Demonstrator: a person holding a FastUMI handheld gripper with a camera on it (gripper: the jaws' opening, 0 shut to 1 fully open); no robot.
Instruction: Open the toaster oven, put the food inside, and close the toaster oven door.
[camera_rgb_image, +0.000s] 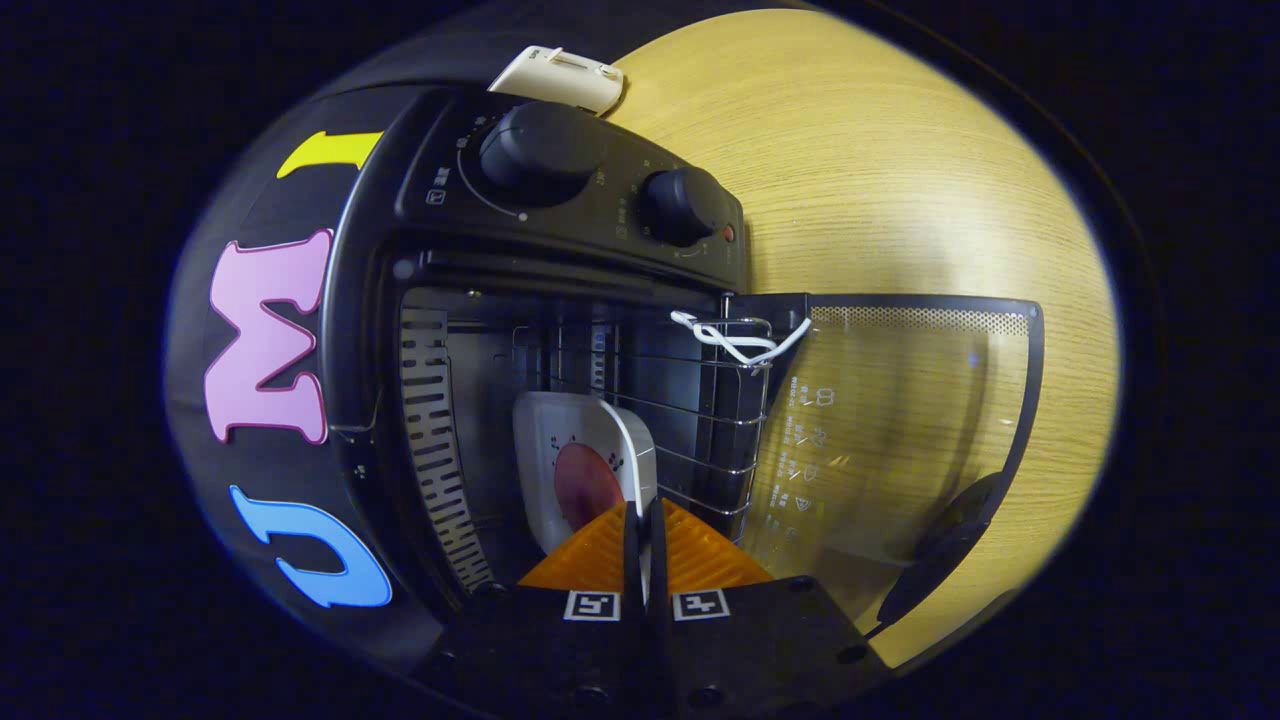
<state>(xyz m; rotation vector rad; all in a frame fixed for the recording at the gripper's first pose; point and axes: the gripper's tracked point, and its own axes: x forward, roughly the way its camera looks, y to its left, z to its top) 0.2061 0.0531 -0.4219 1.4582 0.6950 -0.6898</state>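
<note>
The gripper (642, 520) pinches the rim of a white plate (575, 455) bearing a dark red food (585, 485), held inside the open oven (560, 300) over its wire rack (700, 400). The oven sits on a light wooden table (900, 180), its glass door (900, 440) swung open, with a white plug (560, 78) beyond it.

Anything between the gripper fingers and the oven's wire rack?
In the gripper view, the orange fingers pinch the white plate's rim; it stands between them and the wire rack.
</note>
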